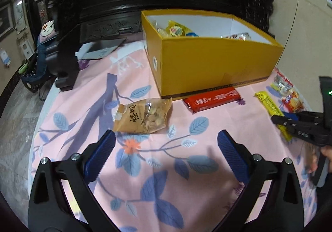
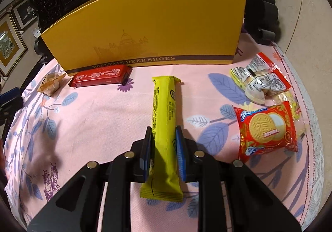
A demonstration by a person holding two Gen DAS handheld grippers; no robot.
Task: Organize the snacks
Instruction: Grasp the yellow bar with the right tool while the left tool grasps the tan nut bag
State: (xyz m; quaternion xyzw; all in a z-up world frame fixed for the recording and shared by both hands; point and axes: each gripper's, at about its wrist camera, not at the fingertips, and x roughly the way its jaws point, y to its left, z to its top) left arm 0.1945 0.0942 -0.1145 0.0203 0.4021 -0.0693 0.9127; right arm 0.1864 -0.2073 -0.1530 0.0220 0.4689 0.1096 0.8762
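Left wrist view, right hand-held gripper [image 1: 279, 121] cropped, yellow stick pack [image 1: 269, 105] half hidden

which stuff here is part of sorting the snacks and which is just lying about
Job:
yellow cardboard shoe box
long yellow snack stick, clamped in right gripper
red wrapped bar
brown nut bag
red biscuit packet

Lying about:
dark tablet
pink floral tablecloth

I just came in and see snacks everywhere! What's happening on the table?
A person is tidying snacks into the yellow cardboard box. The right claw is shut on a long yellow snack stick lying on the pink flowery tablecloth. The left claw is open near a brown nut bag.
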